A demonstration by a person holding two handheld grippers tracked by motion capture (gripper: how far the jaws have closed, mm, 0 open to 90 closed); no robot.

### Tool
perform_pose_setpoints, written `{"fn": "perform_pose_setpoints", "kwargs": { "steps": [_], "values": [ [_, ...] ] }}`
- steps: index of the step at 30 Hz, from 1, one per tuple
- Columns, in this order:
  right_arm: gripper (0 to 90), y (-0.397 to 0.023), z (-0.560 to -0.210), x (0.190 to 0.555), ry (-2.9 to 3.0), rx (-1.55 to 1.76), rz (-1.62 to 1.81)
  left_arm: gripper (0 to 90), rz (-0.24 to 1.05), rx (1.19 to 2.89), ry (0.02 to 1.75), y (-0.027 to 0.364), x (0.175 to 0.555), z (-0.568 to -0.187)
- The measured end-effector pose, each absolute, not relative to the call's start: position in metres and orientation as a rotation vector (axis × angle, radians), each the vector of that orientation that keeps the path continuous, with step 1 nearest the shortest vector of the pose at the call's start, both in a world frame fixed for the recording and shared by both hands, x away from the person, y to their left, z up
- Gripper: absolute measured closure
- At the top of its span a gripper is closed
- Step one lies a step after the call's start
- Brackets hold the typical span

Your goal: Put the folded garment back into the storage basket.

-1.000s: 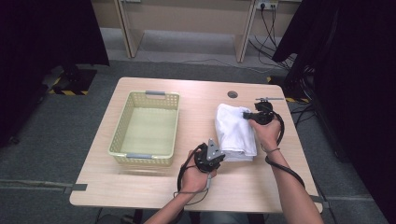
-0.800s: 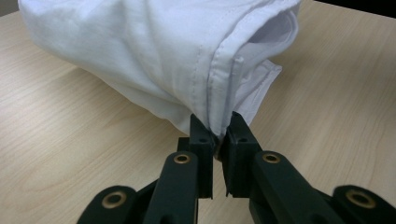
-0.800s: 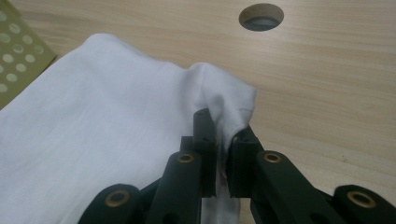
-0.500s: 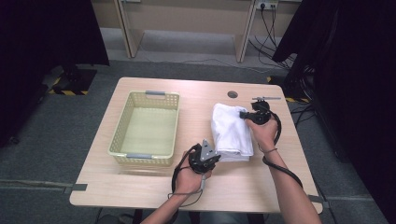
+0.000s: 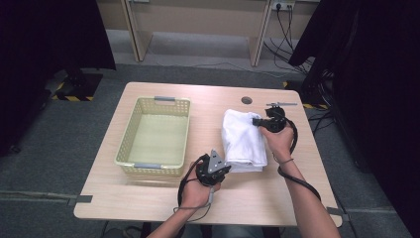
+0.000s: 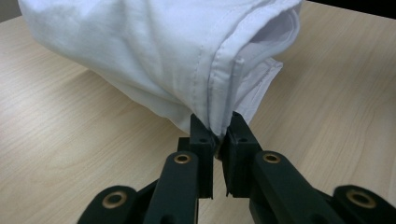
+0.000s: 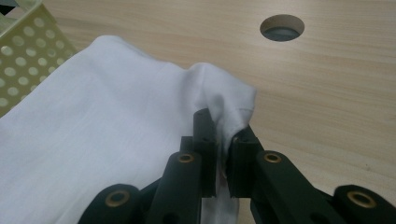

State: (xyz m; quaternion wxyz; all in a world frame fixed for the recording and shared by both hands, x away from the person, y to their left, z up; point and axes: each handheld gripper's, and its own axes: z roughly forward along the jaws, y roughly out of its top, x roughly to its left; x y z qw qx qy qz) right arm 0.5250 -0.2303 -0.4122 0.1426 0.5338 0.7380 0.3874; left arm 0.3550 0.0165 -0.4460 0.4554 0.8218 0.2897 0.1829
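Note:
A folded white cloth [image 5: 241,139] lies on the wooden table [image 5: 198,208], right of a yellow basket. My left gripper [image 5: 224,168] is shut on the cloth's near left corner; in the left gripper view the hemmed folds [image 6: 219,79] are pinched at the jaw tips [image 6: 218,133]. My right gripper [image 5: 253,120] is shut on the cloth's far right corner, where a puckered bit of fabric [image 7: 219,93] stands up from the jaws [image 7: 222,133]. The cloth [image 7: 93,140] sags a little between the two grips.
An empty yellow perforated basket [image 5: 126,148] with grey handles sits on the left half of the table. A round cable hole [image 5: 246,100] is in the tabletop beyond the cloth, also seen as a hole [image 7: 282,27] in the right gripper view. Black cables trail from both grippers.
Both hands and the cloth have shifted slightly to the left, toward the basket. Both grips stay closed on the cloth.

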Motion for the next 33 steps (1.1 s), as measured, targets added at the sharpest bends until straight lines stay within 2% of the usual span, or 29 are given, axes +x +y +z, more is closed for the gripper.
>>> {"fn": "perform_pose_setpoints", "kwargs": {
  "steps": [33],
  "values": [
    [84.5, -0.214, -0.405, 0.521, 2.15, 1.52, 1.153, 84.0, 0.458, 2.0, 0.729, 0.037, 0.347, -0.441]
  ]
}}
